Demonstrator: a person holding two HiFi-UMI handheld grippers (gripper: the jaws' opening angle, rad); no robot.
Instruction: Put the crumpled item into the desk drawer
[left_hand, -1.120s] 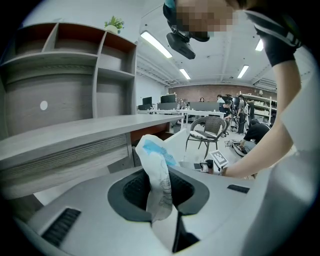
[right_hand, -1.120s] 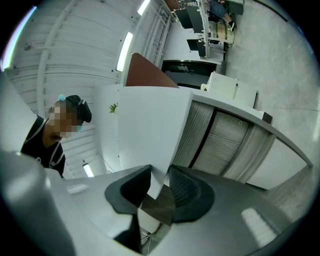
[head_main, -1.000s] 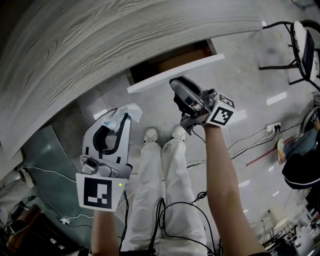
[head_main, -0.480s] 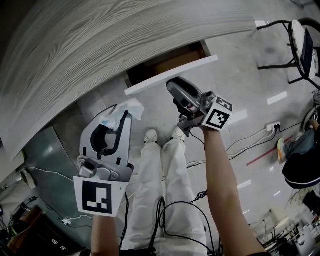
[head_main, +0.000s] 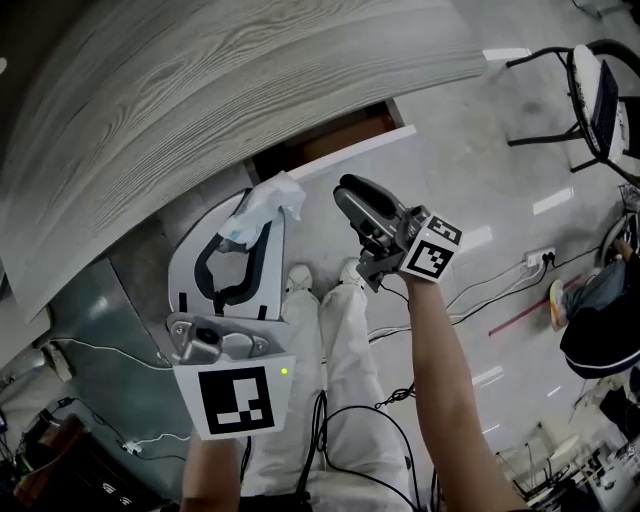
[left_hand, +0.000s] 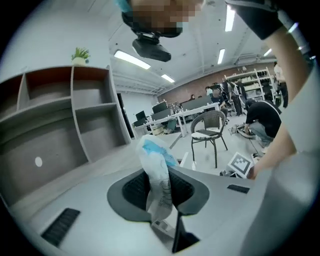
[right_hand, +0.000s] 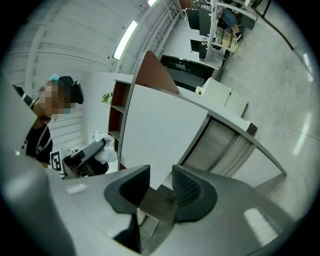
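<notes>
Pale polished floor (head_main: 470, 170) fills the right of the head view, crossed by light reflections, with loose cables (head_main: 372, 418) trailing over it. Across the upper left runs the grey wood-grain top of the bench (head_main: 200, 90). Below the camera hang the person's legs in white trousers (head_main: 335, 370), ending in white shoes (head_main: 298, 277). Under the bench edge the drawer (head_main: 345, 152) stands pulled out, its white front slanting across the view and a dark brown inside showing behind it. A black-framed chair (head_main: 600, 85) stands well apart at the far right. The left gripper (head_main: 258, 218), white with a square-marker cube at its base, is raised towards the bench edge, its jaws clamped on the crumpled wrapper (head_main: 268, 198). The left gripper view shows that wrapper pinched upright between the ribbed pads, white with a blue patch at the top and fine dark print lower down. In the head view the wrapper shows in the air just at the left end of the drawer front, outside the drawer. The right gripper (head_main: 350, 192), dark grey, points at the drawer front from just below it. Its jaws stand apart and have just been opening, with nothing between them, and the right gripper view looks through the gap onto the flat white panel.
</notes>
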